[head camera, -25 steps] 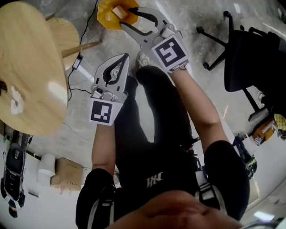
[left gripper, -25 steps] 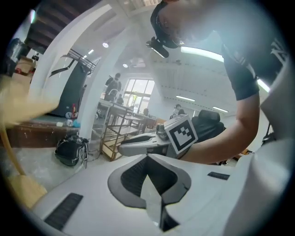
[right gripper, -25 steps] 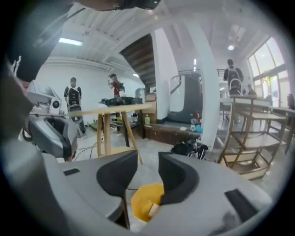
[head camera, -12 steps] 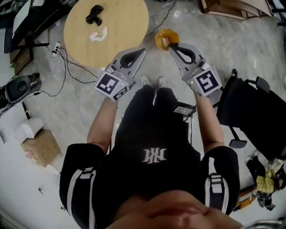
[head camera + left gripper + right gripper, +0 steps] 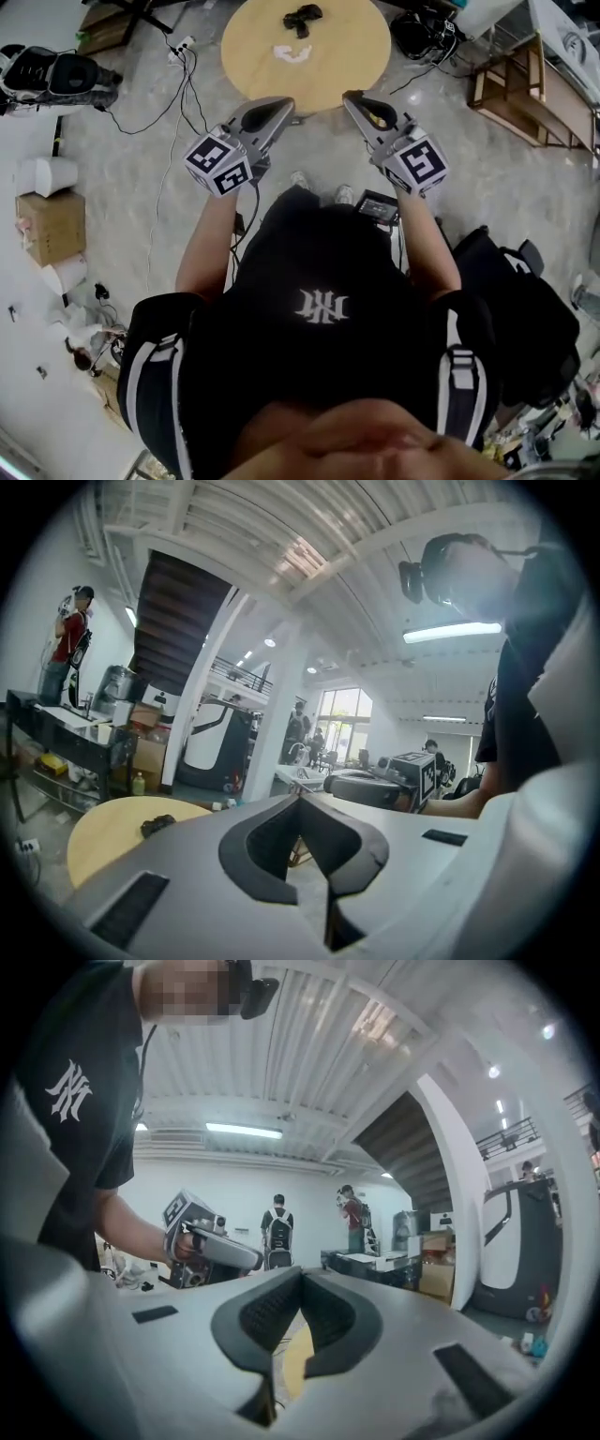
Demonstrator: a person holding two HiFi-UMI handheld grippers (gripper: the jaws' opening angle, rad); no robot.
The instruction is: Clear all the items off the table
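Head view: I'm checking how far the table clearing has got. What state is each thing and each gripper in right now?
round table, upright, two items on it.
black item, lying on the table, no gripper on it.
white item, lying on the table, no gripper on it.
left gripper, shut, nothing between its jaws.
right gripper, shut, nothing between its jaws.

Black T-shirt (image 5: 319, 361) with white logo (image 5: 322, 306); grey left tongs (image 5: 284, 104) and right tongs (image 5: 350, 97).
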